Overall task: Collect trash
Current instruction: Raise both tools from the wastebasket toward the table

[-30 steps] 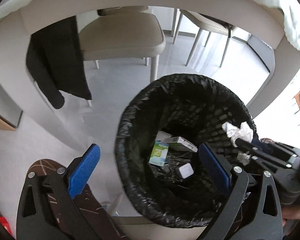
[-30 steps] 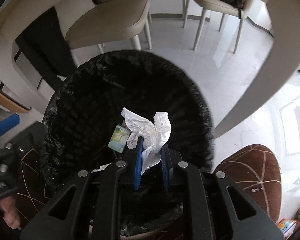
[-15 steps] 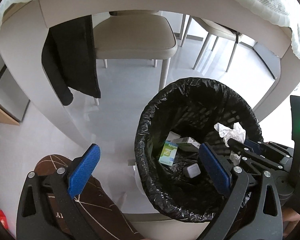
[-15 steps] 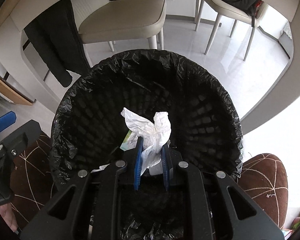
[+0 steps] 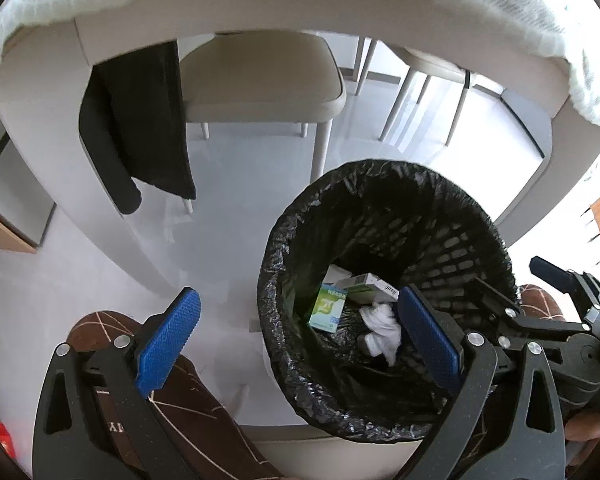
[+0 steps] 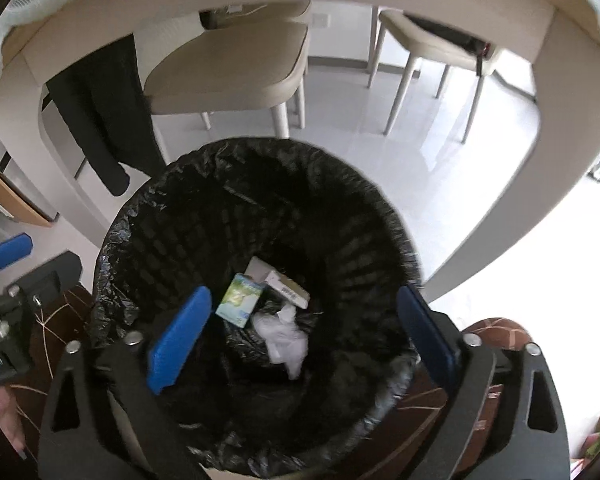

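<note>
Fisheye view from the left wrist first: the left gripper (image 5: 296, 336) fills the bottom of the frame with its blue-padded fingers spread wide and nothing between them. Right of centre stands the trash bin (image 5: 380, 184), lined with a black bag. At its bottom lies the crumpled white tissue (image 5: 382, 330), touching a green-and-white carton (image 5: 327, 307) on its left and just below a white box (image 5: 366, 283). At the right edge the right gripper (image 5: 540, 300) reaches in over the bin's rim. A black garment (image 5: 140, 128) hangs in the upper left, beside a beige chair (image 5: 260, 80).

Right wrist view: the right gripper (image 6: 304, 330) hangs over the bin's (image 6: 260, 160) mouth, fingers parted wide and empty. Between them, down on the liner, the tissue (image 6: 284, 336) rests loose, with the carton (image 6: 240, 300) at its upper left and the box (image 6: 288, 286) above it. The left gripper (image 6: 8, 280) shows at the left edge. The garment (image 6: 100, 112) and chair (image 6: 228, 64) sit in the upper half.
</note>
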### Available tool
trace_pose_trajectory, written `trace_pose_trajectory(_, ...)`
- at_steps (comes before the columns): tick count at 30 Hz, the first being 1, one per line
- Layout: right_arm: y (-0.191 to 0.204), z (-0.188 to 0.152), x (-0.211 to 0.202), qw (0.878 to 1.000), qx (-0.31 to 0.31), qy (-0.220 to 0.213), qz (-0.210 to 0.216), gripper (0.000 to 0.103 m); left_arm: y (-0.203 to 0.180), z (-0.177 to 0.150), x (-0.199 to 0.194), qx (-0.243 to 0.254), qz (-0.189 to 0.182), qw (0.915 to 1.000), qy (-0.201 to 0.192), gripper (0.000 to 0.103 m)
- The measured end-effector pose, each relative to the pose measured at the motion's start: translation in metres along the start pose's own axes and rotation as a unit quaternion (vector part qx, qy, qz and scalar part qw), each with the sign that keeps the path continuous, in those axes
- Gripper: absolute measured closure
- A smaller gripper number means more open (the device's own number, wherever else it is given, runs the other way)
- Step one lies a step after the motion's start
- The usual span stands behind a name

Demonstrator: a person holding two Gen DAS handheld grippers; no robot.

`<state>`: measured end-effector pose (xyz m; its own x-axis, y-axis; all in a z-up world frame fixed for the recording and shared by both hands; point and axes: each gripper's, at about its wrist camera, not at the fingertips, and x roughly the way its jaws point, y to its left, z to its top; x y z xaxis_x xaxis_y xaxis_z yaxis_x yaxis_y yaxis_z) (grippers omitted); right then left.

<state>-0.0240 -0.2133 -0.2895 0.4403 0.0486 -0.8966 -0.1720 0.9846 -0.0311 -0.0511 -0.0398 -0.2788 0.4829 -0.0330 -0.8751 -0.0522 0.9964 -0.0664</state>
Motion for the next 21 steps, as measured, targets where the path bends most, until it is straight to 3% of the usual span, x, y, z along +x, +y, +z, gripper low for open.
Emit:
trace_pose_trajectory(14,-0.032,0.03,-0.099,0.997,0.034,-0.073,0.007,0.009,-0.013,0.019,-0.067,0.005,-0.022,0.9988,-0.043,0.006)
trace_pose_trajectory(21,-0.039,0.047,-0.143,0.993,0.035,-0.112,0.004,0.009,-0.022,0.044,-0.111,0.008,-0.031,0.9959,-0.084,0.006)
